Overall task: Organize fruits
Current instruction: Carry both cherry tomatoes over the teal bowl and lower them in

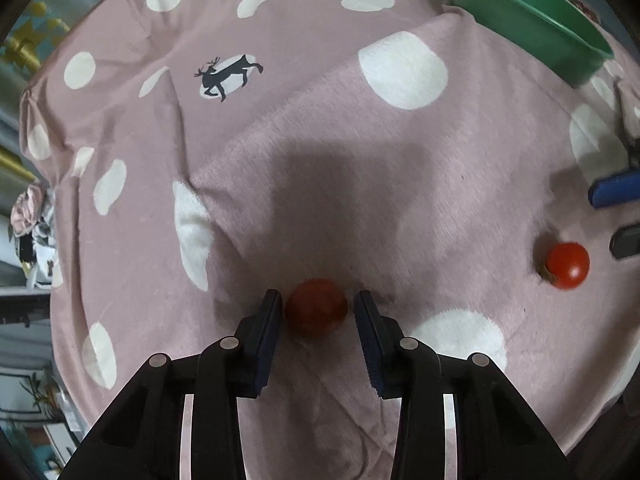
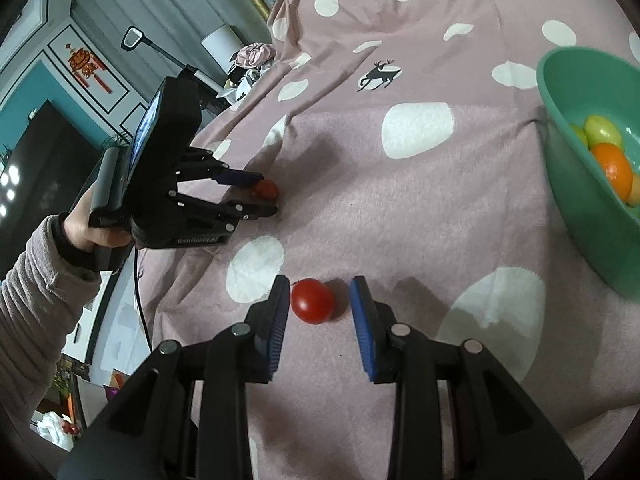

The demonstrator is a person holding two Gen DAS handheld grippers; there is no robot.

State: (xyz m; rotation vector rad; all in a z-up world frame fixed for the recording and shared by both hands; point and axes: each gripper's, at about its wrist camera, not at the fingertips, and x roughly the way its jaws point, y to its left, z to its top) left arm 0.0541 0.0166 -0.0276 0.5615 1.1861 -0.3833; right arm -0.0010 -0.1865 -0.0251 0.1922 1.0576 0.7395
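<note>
A red tomato (image 1: 316, 306) lies on the pink dotted cloth (image 1: 360, 140), in shadow, between the fingers of my left gripper (image 1: 318, 300). One pad touches it and a thin gap shows at the other, so the jaws stand open. In the right wrist view that gripper (image 2: 268, 196) points down at the same tomato (image 2: 265, 189). A second tomato (image 2: 313, 301) rests on the cloth under my right gripper (image 2: 320, 280), whose jaws are narrowly open with a gap on its right side. The left wrist view shows this tomato (image 1: 568, 265) just off the right gripper (image 1: 600, 216).
A green bowl (image 2: 580, 200) at the right holds an orange (image 2: 612, 172) and yellow-green fruit (image 2: 602, 130); it appears as the bowl (image 1: 540, 28) at the top right. A person's hand (image 2: 86, 232) and grey sleeve hold the left gripper. The cloth is creased and drops off at the left.
</note>
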